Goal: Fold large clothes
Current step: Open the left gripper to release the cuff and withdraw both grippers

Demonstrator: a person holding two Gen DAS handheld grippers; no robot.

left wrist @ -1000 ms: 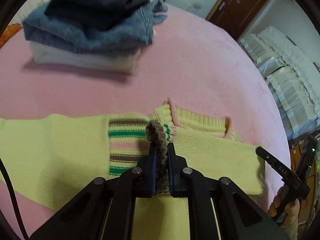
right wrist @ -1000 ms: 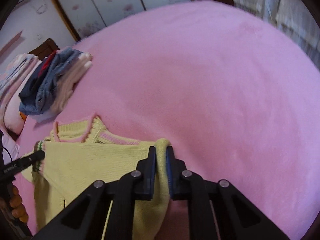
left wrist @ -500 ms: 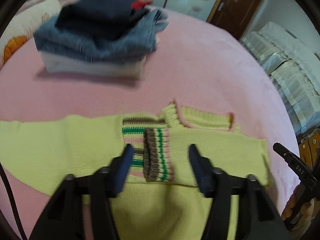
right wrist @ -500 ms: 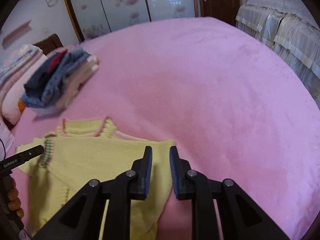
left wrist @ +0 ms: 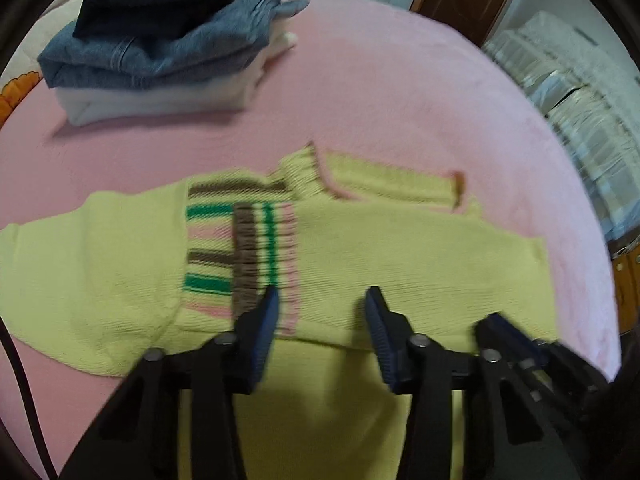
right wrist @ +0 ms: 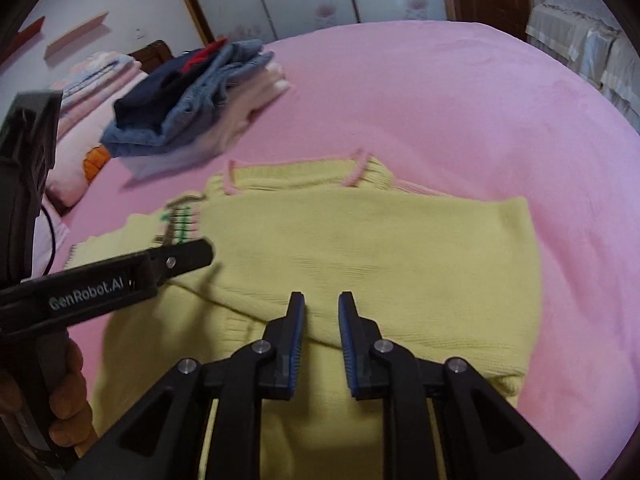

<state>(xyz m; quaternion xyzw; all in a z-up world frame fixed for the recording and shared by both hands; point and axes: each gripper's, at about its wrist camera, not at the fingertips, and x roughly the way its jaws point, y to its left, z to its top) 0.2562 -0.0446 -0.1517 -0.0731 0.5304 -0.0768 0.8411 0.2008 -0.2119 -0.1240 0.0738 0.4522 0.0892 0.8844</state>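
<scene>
Left wrist view: the left gripper [left wrist: 322, 310] is seen with its jaws spread wide and nothing between them, held above the yellow sweater [left wrist: 400, 256]. The sweater is spread flat on the pink bedspread [left wrist: 380, 80], with one sleeve folded across the chest so that its striped cuff [left wrist: 264, 264] lies on the striped band of the other sleeve, just ahead of the left finger. The pink-edged collar [left wrist: 320, 176] is seen beyond the cuff. A stack of folded clothes [left wrist: 168, 44], dark blue over denim over white, is noted farther up the bed, well apart from the sweater. Motion blur is present. Right wrist view: the right gripper [right wrist: 322, 318] is seen with a narrower gap between its blue pads [right wrist: 298, 332], nothing held, over the lower fold of the sweater [right wrist: 380, 256]. The left gripper [right wrist: 184, 258] enters from the left side, gripped by a hand [right wrist: 64, 396], its tip over the cuff [right wrist: 180, 224]. The stack [right wrist: 188, 104] is seen beyond the collar, with a pillow [right wrist: 76, 148] beside it at the bed's edge.
</scene>
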